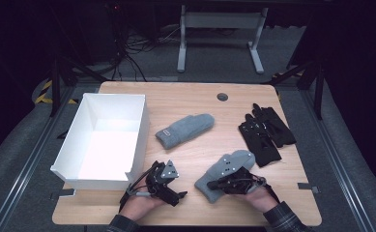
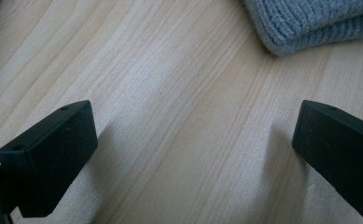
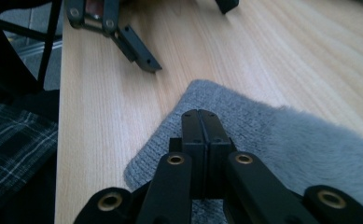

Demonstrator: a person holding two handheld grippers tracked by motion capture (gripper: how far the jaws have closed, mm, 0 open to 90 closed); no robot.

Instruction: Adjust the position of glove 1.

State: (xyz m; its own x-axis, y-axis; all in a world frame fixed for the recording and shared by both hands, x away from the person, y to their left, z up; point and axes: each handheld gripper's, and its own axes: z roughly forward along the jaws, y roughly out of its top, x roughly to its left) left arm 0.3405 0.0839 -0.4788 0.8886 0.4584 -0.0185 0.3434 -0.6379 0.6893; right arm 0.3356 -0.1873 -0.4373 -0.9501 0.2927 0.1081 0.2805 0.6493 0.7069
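A grey knit mitten (image 1: 230, 163) lies at the table's front right, its cuff toward the person. My right gripper (image 1: 210, 184) hovers low over that cuff, jaws pressed together; in the right gripper view the shut tips (image 3: 200, 116) show no fabric between them, with the mitten (image 3: 286, 140) beneath. A second grey mitten (image 1: 185, 129) rests mid-table. My left gripper (image 1: 168, 182) sits near the front edge beside the box, jaws wide apart (image 2: 188, 126) over bare wood. A grey mitten edge (image 2: 310, 21) lies ahead of it; which mitten, I cannot tell.
A tall white open box (image 1: 139, 130) stands at the left. A pair of black gloves (image 1: 265, 133) lies at the right. A round grommet (image 1: 222, 96) sits near the wooden table's (image 1: 195, 215) far edge. One jaw of the left gripper (image 3: 137, 51) shows beyond the mitten.
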